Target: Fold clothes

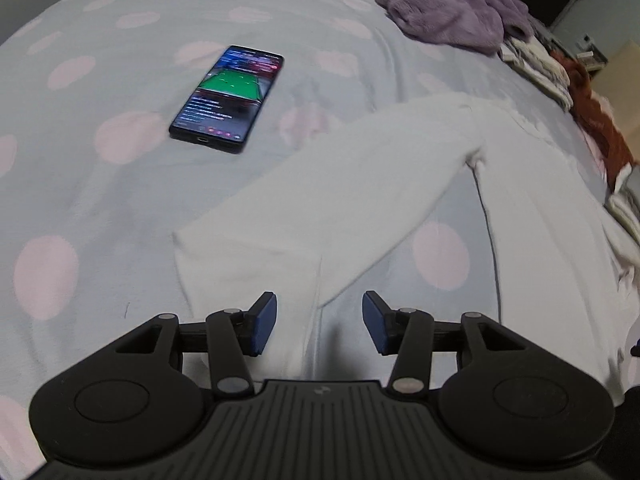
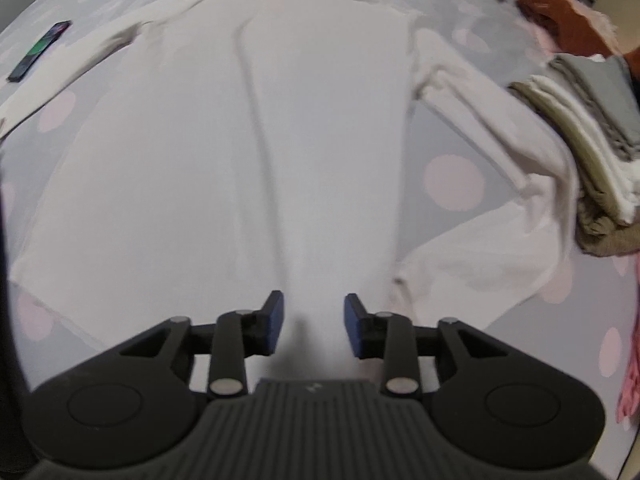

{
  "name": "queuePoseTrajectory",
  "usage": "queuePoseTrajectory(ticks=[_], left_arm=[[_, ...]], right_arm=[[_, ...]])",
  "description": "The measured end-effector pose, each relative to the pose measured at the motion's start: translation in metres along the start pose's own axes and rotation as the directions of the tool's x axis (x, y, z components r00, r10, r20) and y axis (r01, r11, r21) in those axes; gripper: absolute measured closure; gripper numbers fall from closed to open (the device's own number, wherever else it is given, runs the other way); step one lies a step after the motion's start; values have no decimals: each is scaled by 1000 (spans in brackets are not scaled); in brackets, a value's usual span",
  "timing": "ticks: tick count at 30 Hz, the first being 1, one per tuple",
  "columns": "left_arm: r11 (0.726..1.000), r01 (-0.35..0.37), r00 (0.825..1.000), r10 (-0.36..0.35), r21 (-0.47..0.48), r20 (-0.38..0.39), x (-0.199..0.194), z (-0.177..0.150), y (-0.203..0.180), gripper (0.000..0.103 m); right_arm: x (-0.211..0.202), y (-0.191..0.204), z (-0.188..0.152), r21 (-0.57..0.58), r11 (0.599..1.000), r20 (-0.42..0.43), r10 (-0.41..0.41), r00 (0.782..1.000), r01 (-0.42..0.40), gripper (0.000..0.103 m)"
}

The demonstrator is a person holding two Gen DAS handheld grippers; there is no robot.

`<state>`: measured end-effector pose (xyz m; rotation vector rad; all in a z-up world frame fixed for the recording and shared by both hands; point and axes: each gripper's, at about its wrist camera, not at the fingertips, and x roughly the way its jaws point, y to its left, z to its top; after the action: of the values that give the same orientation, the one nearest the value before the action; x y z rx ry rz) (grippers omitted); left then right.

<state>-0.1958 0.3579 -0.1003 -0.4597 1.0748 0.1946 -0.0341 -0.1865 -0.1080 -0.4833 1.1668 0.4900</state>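
One white shirt lies spread flat on the bed, body smoothed out, collar end far from the right camera and hem near it. A long crease runs down its body. The left sleeve stretches out to the side with its cuff end just ahead of the left gripper; the right sleeve bends back on itself in a loose, rumpled loop beside the body.

Several things could spoil a fold from here, as I judge it. The fabric looks thin and limp, so a shallow pinch may take only the top layer and leave the back layer behind, dragging the body askew. The right sleeve's rumpled loop would bake a lump into any fold laid over it. It also lies close to the stack of folded clothes, so a wide sweep on that side could knock the stack. On the left, a phone sits on the bed near the sleeve; a sleeve swung or dragged that way could catch it.

The left fingers stand apart, holding nothing, poised over the sleeve near its cuff end, one finger over the cloth and the other over bare sheet. The right gripper is likewise spread and empty, its fingers straddling the body's middle near the hem. Whether either touches the cloth I cannot tell.
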Motion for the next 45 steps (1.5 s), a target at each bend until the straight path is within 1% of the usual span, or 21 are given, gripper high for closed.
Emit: queuePoseTrajectory(ticks=[3,6,9,11,13,16,17,21,22,23,24,28,29,31,32,33,35,38,41,44,45], left_arm=[[998,63,998,-63,6,27,-1,9,-15,58],[992,99,994,-101,76,29,7,16,-57,58],[978,161,987,-162,132,1,22,15,-101,58],[965,207,978,-206,161,-26,34,12,-130,58],[951,238,971,-230,197,-60,47,3,-154,58],[940,260,964,-240,222,-114,66,-11,-179,58],[941,257,965,-235,222,-120,71,-13,-182,58],[951,232,970,-210,202,-126,86,-17,-186,58],[953,232,970,-210,193,-125,87,-16,-187,58],[955,232,969,-212,185,-123,87,-14,-188,58],[956,233,969,-213,176,-122,88,-13,-189,58],[950,231,970,-210,210,-121,83,-9,-194,58],[948,235,969,-213,213,-121,83,-8,-196,58],[945,244,967,-222,216,-122,81,-6,-199,58],[939,258,964,-234,227,-127,84,-5,-210,58],[932,272,960,-246,239,-132,86,-3,-221,58],[917,300,952,-271,263,-142,91,-1,-244,58],[892,342,938,-306,297,-160,98,4,-278,58],[863,382,923,-341,330,-178,106,8,-312,58],[824,420,907,-368,380,-205,111,4,-355,58],[809,432,902,-375,400,-215,112,1,-370,58]], right_arm=[[4,-33,-7,56,996,8,-72,997,72,63],[15,-80,-15,165,977,-8,-137,991,137,63],[26,-125,-28,295,944,-31,-145,989,148,62],[31,-148,-37,378,915,-27,-140,990,140,62],[34,-166,-45,454,883,-10,-129,992,120,62],[45,-181,-46,544,839,30,-50,998,26,62],[51,-184,-46,570,821,38,-27,999,0,62],[71,-190,-45,646,763,51,-24,998,-15,62],[76,-191,-44,661,750,60,-18,998,-26,72],[77,-191,-45,663,747,74,-5,997,-45,84],[77,-190,-44,652,757,72,-6,997,-43,102],[70,-190,-45,602,799,61,-24,998,-17,103],[63,-193,-44,577,817,57,-52,997,10,103],[43,-201,-40,504,858,52,-145,988,100,103],[32,-207,-38,490,862,60,-178,982,126,103],[22,-215,-37,492,861,72,-191,979,132,103],[3,-228,-34,491,859,92,-219,971,147,103],[-20,-237,-26,417,882,96,-282,954,219,103],[-28,-252,-23,335,913,74,-272,959,233,103],[-14,-266,-28,286,928,32,-258,966,238,103],[-10,-264,-31,263,937,41,-251,967,232,98]])
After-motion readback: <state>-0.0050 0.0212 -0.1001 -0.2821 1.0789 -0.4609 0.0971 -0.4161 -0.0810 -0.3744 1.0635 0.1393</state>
